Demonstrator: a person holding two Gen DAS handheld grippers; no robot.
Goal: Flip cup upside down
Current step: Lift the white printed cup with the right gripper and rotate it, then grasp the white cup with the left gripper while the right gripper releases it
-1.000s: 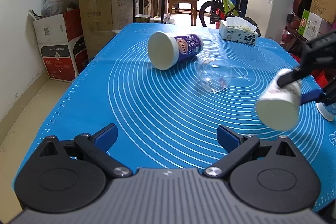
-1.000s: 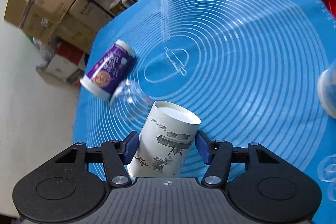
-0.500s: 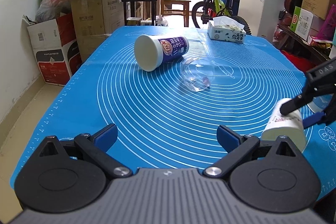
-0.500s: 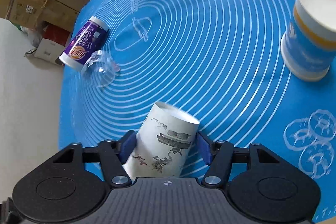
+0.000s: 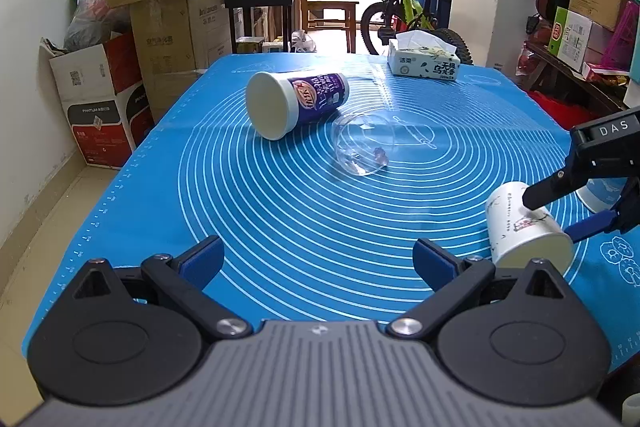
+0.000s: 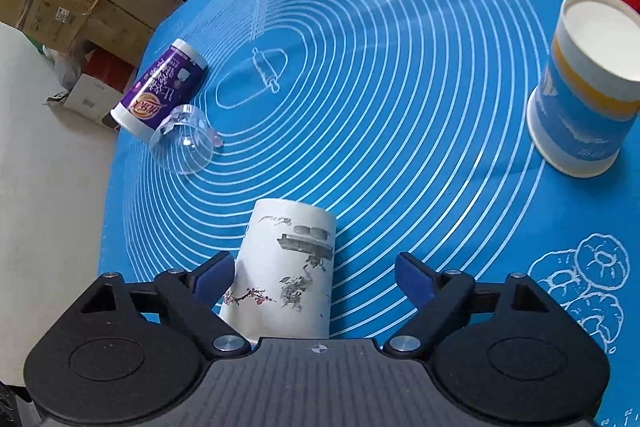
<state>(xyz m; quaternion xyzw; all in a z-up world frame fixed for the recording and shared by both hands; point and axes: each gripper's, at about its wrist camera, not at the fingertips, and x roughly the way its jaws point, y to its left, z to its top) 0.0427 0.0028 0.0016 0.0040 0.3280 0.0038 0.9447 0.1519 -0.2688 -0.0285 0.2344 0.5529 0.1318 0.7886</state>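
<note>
My right gripper (image 6: 314, 277) has its jaws spread wide; the white painted cup (image 6: 282, 273) sits between them, mouth down on the blue mat (image 6: 400, 107) with its closed base toward the far side, leaning against the left finger (image 6: 212, 277) while a clear gap shows beside the other finger. From the left camera that cup (image 5: 524, 223) stands near the mat's right edge, tilted, with the right gripper (image 5: 576, 207) around it. My left gripper (image 5: 316, 259) is open too and holds nothing, hovering over the mat's near edge. Toward the far left of the mat a purple cup (image 5: 296, 101) lies on its side, and a clear plastic cup (image 5: 362, 147) lies just beside it. A blue and orange cup (image 6: 584, 91) stands mouth down by the right edge, and a tissue box (image 5: 424, 63) rests at the far edge
</note>
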